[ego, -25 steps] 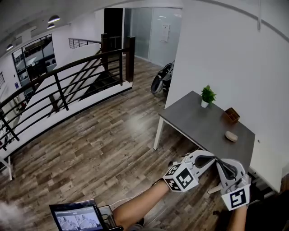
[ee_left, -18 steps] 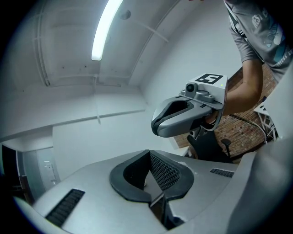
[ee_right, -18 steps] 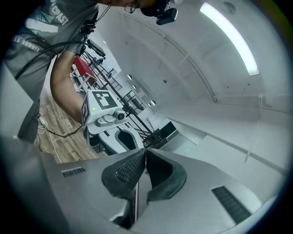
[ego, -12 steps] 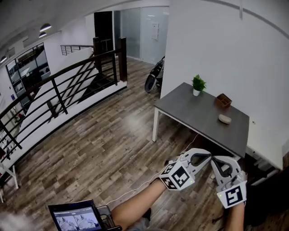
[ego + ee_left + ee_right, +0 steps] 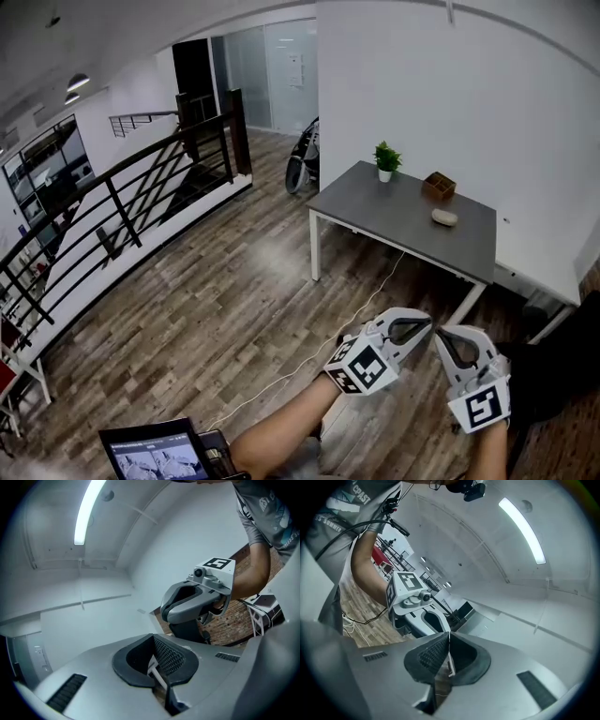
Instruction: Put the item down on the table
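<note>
The grey table [image 5: 375, 211] with white legs stands ahead against the white wall. In the head view both grippers hang low, short of the table and above the wood floor, tips nearly touching. My left gripper [image 5: 425, 325] points right and my right gripper [image 5: 440, 335] points left. In the left gripper view the left gripper [image 5: 153, 641] has its black pads together, with the right gripper's body [image 5: 197, 599] facing it. The right gripper [image 5: 449, 637] is likewise shut. A thin white edge shows in each seam; I cannot tell what it is.
On the table stand a small potted plant [image 5: 385, 159], a wooden box [image 5: 438, 186] and a pale rounded lump [image 5: 444, 217]. A dark railing [image 5: 141, 197] runs along the left. A wheeled frame [image 5: 300, 159] is parked by the table's far end. A white cable [image 5: 309, 361] trails across the floor.
In the head view the table has slid left and drawn nearer, and the floor has passed beneath. Both grippers kept their tip-to-tip pose and stayed shut.
</note>
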